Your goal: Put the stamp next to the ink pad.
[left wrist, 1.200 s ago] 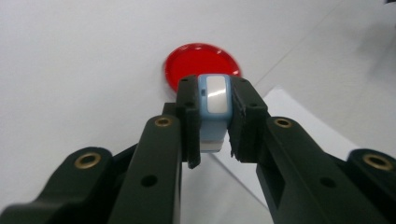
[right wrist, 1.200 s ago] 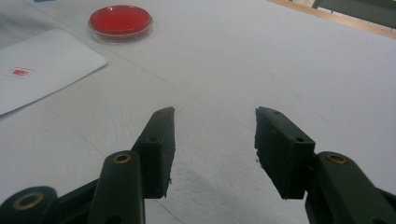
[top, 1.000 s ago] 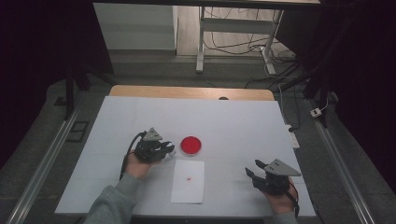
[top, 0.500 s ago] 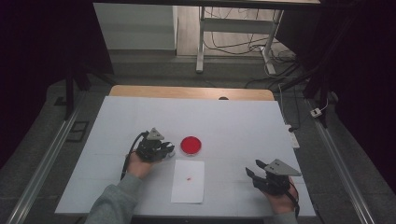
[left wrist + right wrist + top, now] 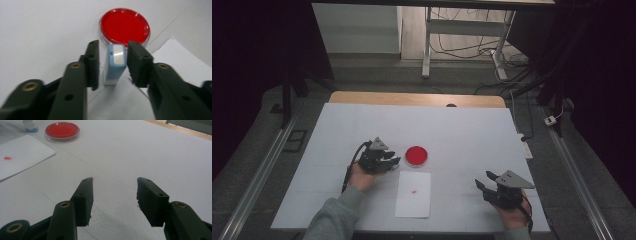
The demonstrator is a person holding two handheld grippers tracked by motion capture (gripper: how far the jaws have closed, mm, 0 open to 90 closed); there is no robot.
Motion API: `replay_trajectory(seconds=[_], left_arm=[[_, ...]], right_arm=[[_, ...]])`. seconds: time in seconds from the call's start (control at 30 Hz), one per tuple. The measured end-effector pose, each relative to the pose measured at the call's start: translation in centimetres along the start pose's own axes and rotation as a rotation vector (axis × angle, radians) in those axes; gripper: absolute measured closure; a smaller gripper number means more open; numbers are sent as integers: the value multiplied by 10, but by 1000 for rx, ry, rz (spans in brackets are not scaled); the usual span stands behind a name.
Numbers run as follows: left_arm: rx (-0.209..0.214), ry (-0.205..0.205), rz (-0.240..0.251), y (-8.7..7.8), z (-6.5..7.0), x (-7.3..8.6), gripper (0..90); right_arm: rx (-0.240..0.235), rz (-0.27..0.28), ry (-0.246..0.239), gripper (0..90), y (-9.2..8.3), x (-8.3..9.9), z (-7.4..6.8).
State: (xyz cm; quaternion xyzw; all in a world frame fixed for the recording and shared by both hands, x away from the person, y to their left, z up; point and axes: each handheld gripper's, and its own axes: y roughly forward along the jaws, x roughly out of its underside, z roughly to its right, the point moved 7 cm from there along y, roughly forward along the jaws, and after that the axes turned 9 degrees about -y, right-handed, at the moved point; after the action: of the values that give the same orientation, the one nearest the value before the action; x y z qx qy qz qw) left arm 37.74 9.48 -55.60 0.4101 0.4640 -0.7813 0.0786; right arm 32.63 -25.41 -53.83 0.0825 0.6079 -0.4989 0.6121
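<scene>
1. The white table (image 5: pixel 472 130) has wide bare room toward 12 o'clock and 2 o'clock in the high view. Its far edge meets a wooden strip (image 5: pixel 417 98), and its near edge runs along the bottom beside the person's sleeve (image 5: pixel 334 217).
2. A sheet of white paper (image 5: pixel 413 194) lies at about 6 o'clock from the red ink pad (image 5: pixel 416 156). It carries a small red stamp mark (image 5: pixel 414 191) near its middle. The pad and the paper's far edge are near each other but apart.
3. The stamp (image 5: pixel 114 64) is a small upright block, pale blue with a white top face. In the left gripper view it stands on the table at 6 o'clock from the ink pad (image 5: pixel 124 26), just by the paper's corner (image 5: pixel 175 57).
4. The left gripper (image 5: pixel 112 66) has its jaws on either side of the stamp. They have just been opening, and a gap shows on each side, so the pads do not press it.
5. In the high view the left gripper (image 5: pixel 388 160) sits at 9 o'clock from the ink pad, pointing toward it, with the left hand (image 5: pixel 362 176) behind and its cable (image 5: pixel 349 172) trailing back.
6. The right gripper (image 5: pixel 483 181) rests low at about 4 o'clock from the paper, well apart from it. In the right gripper view the right gripper (image 5: pixel 114 200) has its jaws apart with bare table between them.
</scene>
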Motion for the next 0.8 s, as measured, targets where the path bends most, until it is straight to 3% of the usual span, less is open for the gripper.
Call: replay_trajectory(seconds=[0.13,0.27,0.47,0.8], left_arm=[[4,-21,50,-6,0,-4,457],[13,-26,82,-12,2,-6,364],[44,-8,117,-27,8,-6,312],[68,17,130,-49,14,4,312]], right_arm=[[2,0,1,470,-1,0,1],[3,-1,3,471,-1,0,2],[-5,11,0,470,-1,0,2],[-17,13,-12,470,-2,0,2]])
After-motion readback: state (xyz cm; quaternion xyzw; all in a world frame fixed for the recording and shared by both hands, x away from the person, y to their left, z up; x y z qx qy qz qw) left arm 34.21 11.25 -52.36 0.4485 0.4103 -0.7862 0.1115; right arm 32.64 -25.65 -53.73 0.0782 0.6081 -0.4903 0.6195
